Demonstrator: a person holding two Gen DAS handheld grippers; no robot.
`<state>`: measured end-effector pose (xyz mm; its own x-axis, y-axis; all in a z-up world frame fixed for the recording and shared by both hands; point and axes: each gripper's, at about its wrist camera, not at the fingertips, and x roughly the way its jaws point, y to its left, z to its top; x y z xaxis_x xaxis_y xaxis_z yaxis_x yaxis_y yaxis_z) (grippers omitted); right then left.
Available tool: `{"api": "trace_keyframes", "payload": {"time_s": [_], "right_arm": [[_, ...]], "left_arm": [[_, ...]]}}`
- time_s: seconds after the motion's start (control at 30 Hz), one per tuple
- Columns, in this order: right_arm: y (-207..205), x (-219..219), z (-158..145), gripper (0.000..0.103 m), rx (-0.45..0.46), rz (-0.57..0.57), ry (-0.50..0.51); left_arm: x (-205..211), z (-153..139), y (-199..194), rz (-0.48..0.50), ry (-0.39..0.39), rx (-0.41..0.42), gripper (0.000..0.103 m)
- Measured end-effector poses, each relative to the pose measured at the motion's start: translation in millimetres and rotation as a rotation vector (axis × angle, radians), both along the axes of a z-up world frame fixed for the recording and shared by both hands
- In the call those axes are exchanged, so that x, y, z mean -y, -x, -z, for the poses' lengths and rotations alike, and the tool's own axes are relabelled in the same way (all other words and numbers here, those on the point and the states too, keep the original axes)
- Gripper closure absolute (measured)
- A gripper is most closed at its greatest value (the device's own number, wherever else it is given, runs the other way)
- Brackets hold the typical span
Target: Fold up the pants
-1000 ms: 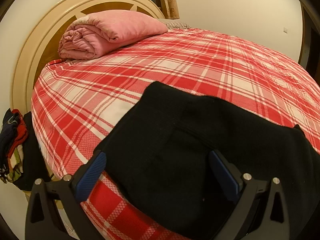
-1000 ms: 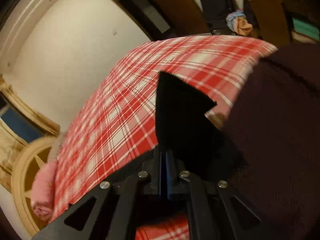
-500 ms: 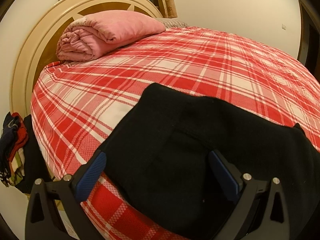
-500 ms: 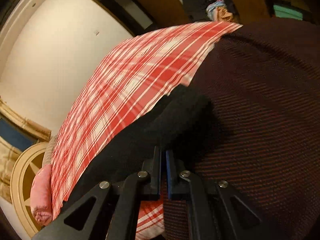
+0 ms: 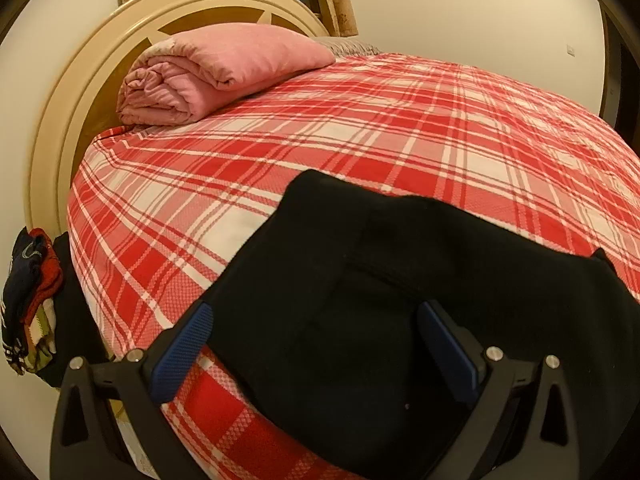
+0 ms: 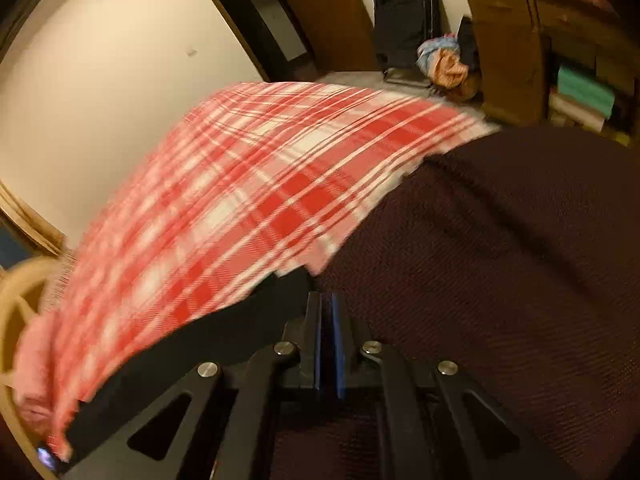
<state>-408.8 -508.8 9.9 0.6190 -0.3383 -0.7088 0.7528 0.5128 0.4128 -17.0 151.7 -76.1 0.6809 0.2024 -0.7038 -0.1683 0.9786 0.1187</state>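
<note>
Black pants (image 5: 380, 292) lie on the red plaid bed (image 5: 360, 128) near its front edge, folded into a broad dark shape. My left gripper (image 5: 316, 340) is open, its blue pads either side of the pants' near part, just above the cloth. In the right wrist view my right gripper (image 6: 326, 320) is shut, its blue pads pressed together low over the black pants (image 6: 200, 352). Whether cloth is pinched between them is hidden. A dark maroon cloth (image 6: 500, 280) fills the right of that view.
A folded pink blanket (image 5: 216, 72) lies by the cream headboard (image 5: 64, 128). Clothes (image 5: 28, 292) hang at the bed's left side. In the right wrist view a door (image 6: 320, 12), a black bag (image 6: 404, 12) and wooden shelves (image 6: 560, 52) stand beyond the bed.
My right gripper has swung down and right; the lifted black pant corner it held up is laid down and out of sight. The left gripper has barely moved.
</note>
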Motion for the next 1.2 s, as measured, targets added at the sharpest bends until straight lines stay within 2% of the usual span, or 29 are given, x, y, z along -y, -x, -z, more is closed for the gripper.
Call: {"api": "trace_keyframes", "payload": {"time_s": [0.1, 0.23, 0.33, 0.37, 0.4, 0.47, 0.5, 0.67, 0.8, 0.87, 0.93, 0.97, 1.1, 1.13, 1.17, 1.2], "right_arm": [[2, -21, -1, 0.097, 0.143, -0.014, -0.047], [5, -47, 1, 0.097, 0.237, -0.030, -0.113], [21, -56, 8, 0.097, 0.298, 0.018, -0.180], [30, -56, 11, 0.091, 0.318, 0.042, -0.204], [34, -53, 15, 0.071, 0.320, 0.068, -0.212], [45, -53, 17, 0.046, 0.319, 0.133, -0.197], [49, -52, 16, 0.046, 0.324, 0.140, -0.183], [33, -43, 19, 0.046, 0.229, 0.113, -0.138], [0, -45, 35, 0.046, 0.130, 0.049, -0.110], [-16, -49, 35, 0.046, 0.088, 0.022, -0.052], [-26, -51, 35, 0.046, 0.061, 0.002, -0.013], [-34, -51, 37, 0.045, 0.067, -0.028, -0.032], [-49, -54, 35, 0.046, 0.021, -0.093, 0.005], [-54, -55, 35, 0.049, -0.003, -0.112, 0.018], [-59, -57, 36, 0.071, -0.031, -0.130, 0.037], [-64, -58, 39, 0.087, -0.058, -0.154, 0.031]], "left_arm": [[3, -1, -1, 0.005, -0.027, -0.003, 0.000], [3, -1, -1, 0.009, -0.031, -0.006, 0.000], [2, -1, -2, 0.011, -0.014, -0.008, 0.000], [1, -1, -2, 0.013, -0.008, -0.009, 0.000], [1, -1, -2, 0.015, -0.004, -0.009, 0.000], [0, -1, -2, 0.020, 0.001, -0.008, 0.000], [0, -1, -2, 0.021, 0.003, -0.008, 0.000], [0, -1, -3, 0.011, 0.014, -0.010, 0.000], [1, -1, -3, 0.017, 0.005, -0.012, 0.000], [1, -1, -4, 0.022, -0.005, -0.014, 0.000], [2, -1, -4, 0.025, -0.014, -0.015, 0.000], [2, -1, -4, 0.026, -0.017, -0.016, 0.000], [3, -2, -4, 0.027, -0.022, -0.018, 0.000], [2, -2, -3, 0.028, -0.022, -0.017, 0.000], [2, -2, -3, 0.027, -0.021, -0.017, 0.000], [2, -2, -4, 0.027, -0.020, -0.018, 0.000]]}}
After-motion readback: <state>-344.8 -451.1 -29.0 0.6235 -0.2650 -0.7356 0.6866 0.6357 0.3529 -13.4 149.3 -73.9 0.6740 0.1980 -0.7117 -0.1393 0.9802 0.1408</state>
